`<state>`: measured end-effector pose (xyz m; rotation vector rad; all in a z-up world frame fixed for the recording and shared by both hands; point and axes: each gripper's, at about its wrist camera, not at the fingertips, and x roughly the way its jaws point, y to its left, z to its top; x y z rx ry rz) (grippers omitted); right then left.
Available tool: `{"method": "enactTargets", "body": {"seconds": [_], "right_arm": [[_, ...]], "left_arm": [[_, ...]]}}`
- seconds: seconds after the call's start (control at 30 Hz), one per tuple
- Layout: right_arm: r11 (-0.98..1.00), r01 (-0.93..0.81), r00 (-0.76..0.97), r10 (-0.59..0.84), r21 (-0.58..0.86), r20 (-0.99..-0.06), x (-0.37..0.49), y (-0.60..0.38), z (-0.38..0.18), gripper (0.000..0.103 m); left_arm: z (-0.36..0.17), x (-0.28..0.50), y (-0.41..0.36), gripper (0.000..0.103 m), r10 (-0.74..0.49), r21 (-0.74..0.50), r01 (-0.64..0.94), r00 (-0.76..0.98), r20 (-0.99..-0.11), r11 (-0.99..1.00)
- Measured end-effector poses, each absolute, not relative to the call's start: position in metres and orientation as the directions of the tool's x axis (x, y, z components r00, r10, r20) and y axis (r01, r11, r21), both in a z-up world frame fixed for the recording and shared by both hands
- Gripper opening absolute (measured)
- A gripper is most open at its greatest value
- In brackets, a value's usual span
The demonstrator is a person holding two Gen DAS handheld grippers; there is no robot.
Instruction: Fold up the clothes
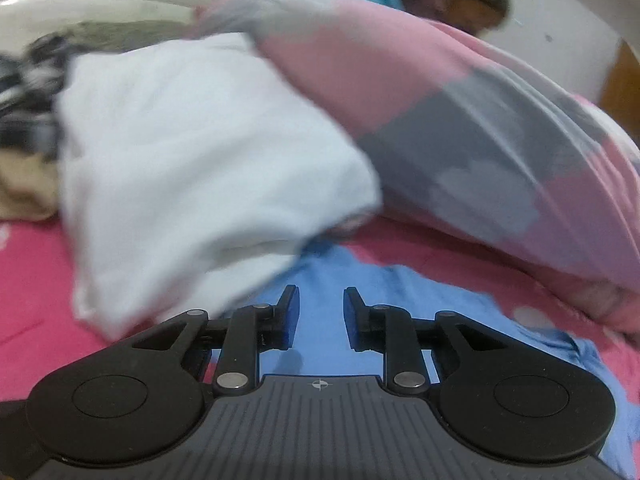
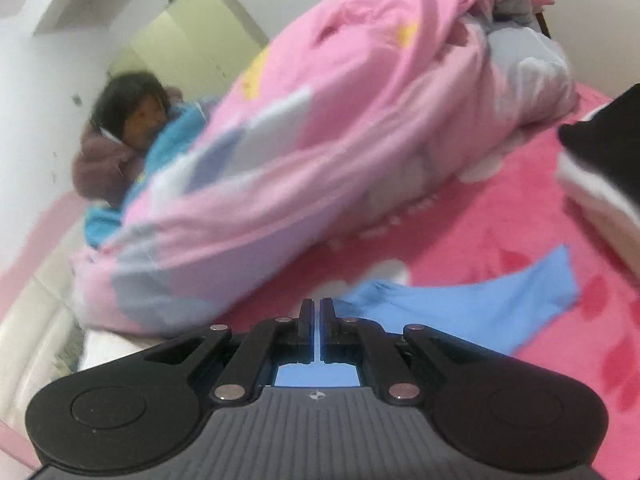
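A light blue garment (image 1: 400, 300) lies spread on the pink bedspread (image 1: 32, 300). My left gripper (image 1: 321, 312) hovers just above it, open, with nothing between its blue-padded fingers. In the right wrist view the same blue garment (image 2: 480, 300) stretches away to the right from my right gripper (image 2: 319, 312). That gripper's fingers are pressed together with blue cloth showing in the thin slit and below them. A white folded cloth (image 1: 200, 160) rests just left of and beyond the left gripper, blurred.
A bulky pink and grey duvet (image 1: 460, 120) (image 2: 320, 140) lies across the bed behind the garment. A person (image 2: 132, 120) lies beyond it. Patterned dark clothes (image 1: 28, 92) and a beige cloth (image 1: 24, 188) sit far left. A black and white stack (image 2: 600, 168) sits at the right.
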<state>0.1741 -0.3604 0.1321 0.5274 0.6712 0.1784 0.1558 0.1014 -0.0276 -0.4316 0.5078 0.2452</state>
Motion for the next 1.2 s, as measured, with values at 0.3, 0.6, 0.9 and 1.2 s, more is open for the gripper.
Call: {"method": "enactTargets", "body": {"seconds": [0.3, 0.6, 0.9, 1.2], "right_arm": [[0.932, -0.086, 0.641, 0.323, 0.353, -0.696, 0.273, -0.293, 0.023, 0.002], [0.924, -0.046, 0.639, 0.319, 0.379, -0.700, 0.389, -0.289, -0.042, 0.000], [0.807, 0.055, 0.728, 0.370, 0.587, -0.577, 0.371, -0.328, -0.021, 0.002], [0.873, -0.190, 0.479, 0.483, 0.450, -0.733, 0.399, -0.207, -0.034, 0.002]], "left_arm": [[-0.058, 0.250, 0.026, 0.024, -0.056, -0.251, -0.119, 0.802, -0.595, 0.961], [-0.088, 0.253, 0.033, 0.024, -0.052, -0.290, -0.131, 0.835, -0.547, 0.948], [-0.088, 0.252, 0.037, 0.024, -0.062, -0.323, -0.138, 0.840, -0.539, 0.936], [-0.092, 0.250, 0.045, 0.024, -0.058, -0.363, -0.157, 0.855, -0.516, 0.919]]}}
